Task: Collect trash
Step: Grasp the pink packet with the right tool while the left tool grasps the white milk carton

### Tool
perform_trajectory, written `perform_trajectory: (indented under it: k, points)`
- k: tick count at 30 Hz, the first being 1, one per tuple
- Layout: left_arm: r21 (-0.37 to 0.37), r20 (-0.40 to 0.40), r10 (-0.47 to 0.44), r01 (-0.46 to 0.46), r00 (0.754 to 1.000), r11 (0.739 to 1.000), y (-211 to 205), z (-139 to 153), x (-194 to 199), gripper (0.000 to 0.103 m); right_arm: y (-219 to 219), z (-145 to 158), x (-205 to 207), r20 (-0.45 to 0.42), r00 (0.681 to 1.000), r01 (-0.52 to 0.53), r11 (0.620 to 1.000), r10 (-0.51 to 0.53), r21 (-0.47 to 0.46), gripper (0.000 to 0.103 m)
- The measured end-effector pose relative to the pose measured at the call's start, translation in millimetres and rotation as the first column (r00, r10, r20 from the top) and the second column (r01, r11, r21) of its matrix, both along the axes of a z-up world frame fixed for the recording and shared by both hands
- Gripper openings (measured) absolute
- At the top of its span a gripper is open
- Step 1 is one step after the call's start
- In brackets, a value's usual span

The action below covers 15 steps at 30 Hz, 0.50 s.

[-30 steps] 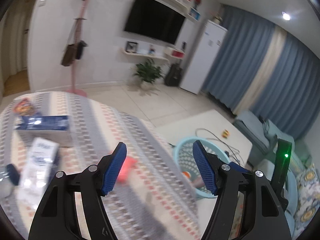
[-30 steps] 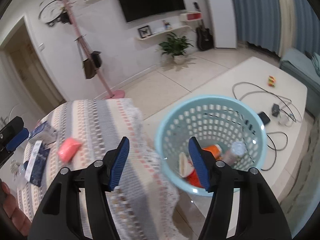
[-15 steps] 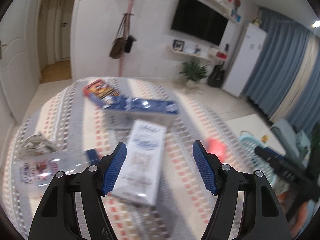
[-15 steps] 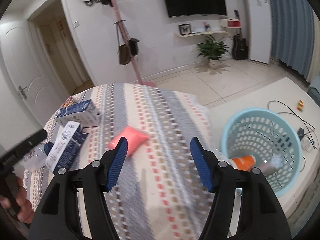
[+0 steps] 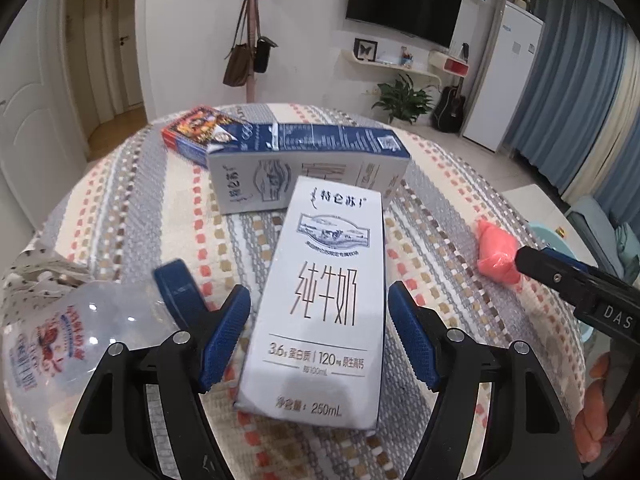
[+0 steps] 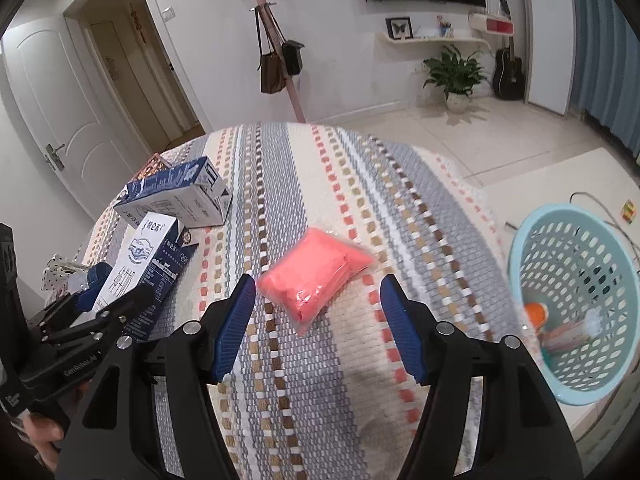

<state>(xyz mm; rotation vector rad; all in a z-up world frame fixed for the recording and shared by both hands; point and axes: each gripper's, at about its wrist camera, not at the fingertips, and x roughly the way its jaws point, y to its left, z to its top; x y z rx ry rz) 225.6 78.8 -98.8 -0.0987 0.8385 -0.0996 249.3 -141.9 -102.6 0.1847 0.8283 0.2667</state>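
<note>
My left gripper [image 5: 320, 332] is open, its jaws on either side of a white 250 mL milk carton [image 5: 326, 288] lying flat on the striped tablecloth. My right gripper [image 6: 318, 326] is open and sits just short of a pink plastic packet [image 6: 314, 278], which also shows in the left wrist view [image 5: 496, 258]. A second milk carton [image 5: 308, 164] lies behind the first. A clear plastic bottle with a blue cap [image 5: 60, 340] lies at the left. A light blue trash basket [image 6: 576, 296] with trash in it stands on the floor to the right.
A red and blue snack box [image 5: 200, 130] lies at the table's far side. A crumpled dotted wrapper [image 5: 36, 268] lies at the left edge. The table edge [image 6: 492, 240] drops off before the basket. A low white table with cables [image 6: 600, 200] is beyond.
Both grippers swung left from the basket to the table. The left one closed in over the white milk carton; the right one came up to the pink packet. Both stayed open.
</note>
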Motion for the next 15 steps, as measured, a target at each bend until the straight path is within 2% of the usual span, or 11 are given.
perform_trajectory:
  k: [7,15]
  points:
    - [0.030,-0.022,0.019,-0.018,1.000,0.999,-2.4,-7.1,4.1,0.061,7.6,-15.2,10.3,-0.051,0.999,-0.007,1.000,0.008,0.031,0.062]
    - [0.088,-0.001,0.032,-0.031,0.999,0.996,-11.0,-5.4,-2.3,0.060,17.4,-14.1,26.3,-0.060,0.998,0.012,0.999,-0.010,0.030,0.069]
